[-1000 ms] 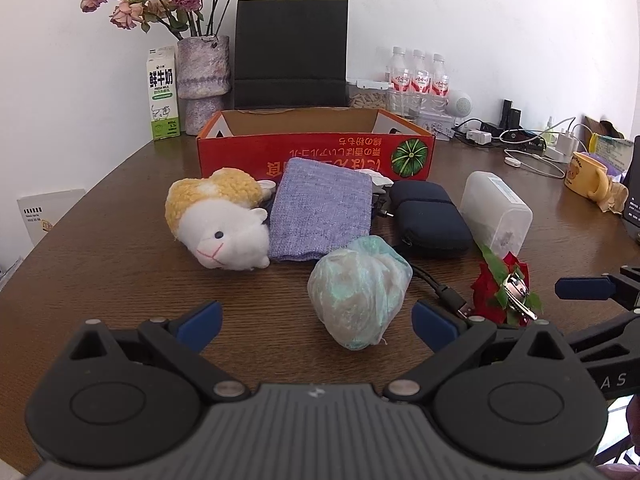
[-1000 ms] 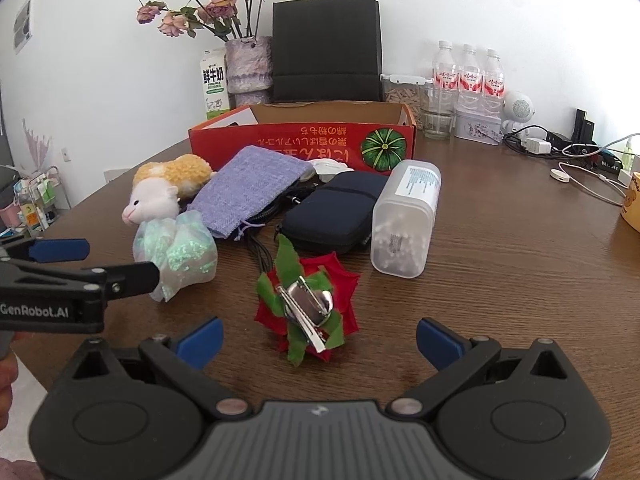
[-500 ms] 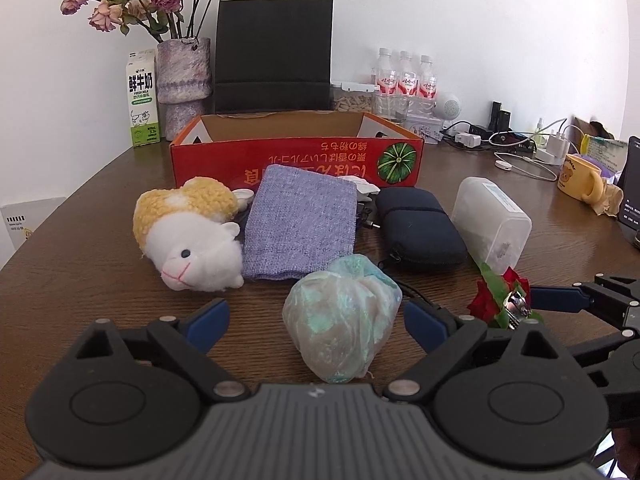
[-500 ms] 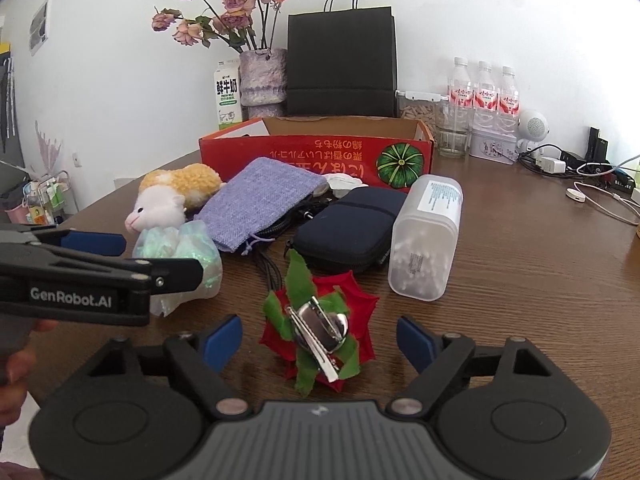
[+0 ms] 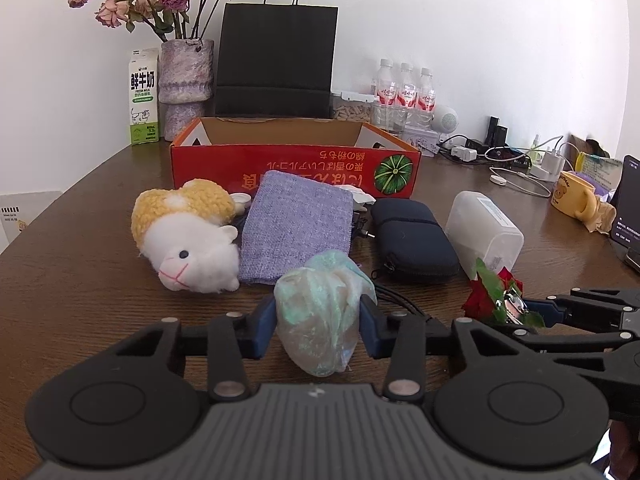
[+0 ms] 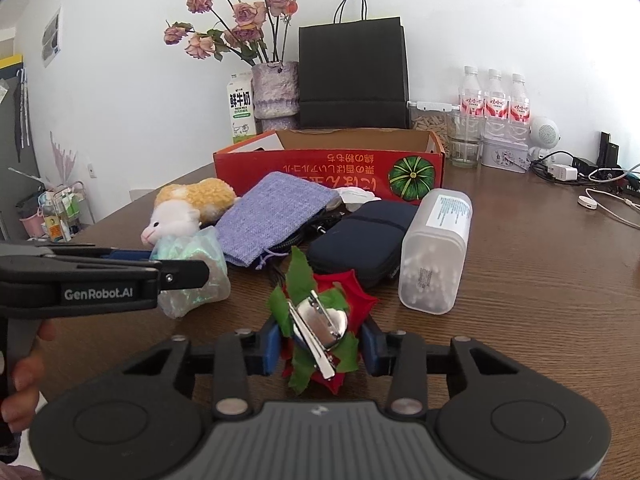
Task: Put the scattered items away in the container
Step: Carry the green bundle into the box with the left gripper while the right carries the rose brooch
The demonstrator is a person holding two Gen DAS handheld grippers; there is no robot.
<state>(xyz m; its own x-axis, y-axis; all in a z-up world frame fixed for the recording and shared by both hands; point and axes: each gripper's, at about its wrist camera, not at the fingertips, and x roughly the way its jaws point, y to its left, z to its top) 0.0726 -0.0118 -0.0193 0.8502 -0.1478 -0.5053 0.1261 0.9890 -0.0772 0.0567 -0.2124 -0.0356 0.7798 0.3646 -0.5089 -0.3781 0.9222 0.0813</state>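
My left gripper (image 5: 318, 326) is shut on a pale green plastic bundle (image 5: 324, 312) that rests on the brown table (image 5: 80, 280). My right gripper (image 6: 320, 346) is shut on a red rose hair clip (image 6: 320, 320), also on the table. Behind them lie a plush sheep (image 5: 188, 236), a purple woven pouch (image 5: 298, 222), a dark zip case (image 5: 412, 236) and a clear tub of cotton swabs (image 6: 438, 248). The open red cardboard box (image 5: 296, 164) stands behind these. In the right wrist view the left gripper (image 6: 180, 272) holds the bundle (image 6: 200, 276).
A black paper bag (image 5: 276, 60), flower vase (image 5: 184, 76), milk carton (image 5: 143, 96) and water bottles (image 5: 404, 92) stand at the back wall. Cables and chargers (image 5: 512, 164), a yellow mug (image 5: 572, 200) and a phone (image 5: 628, 208) are at the right.
Both grippers moved forward and closed: the left onto the green bundle, the right onto the rose clip. Both were open around these items earlier.
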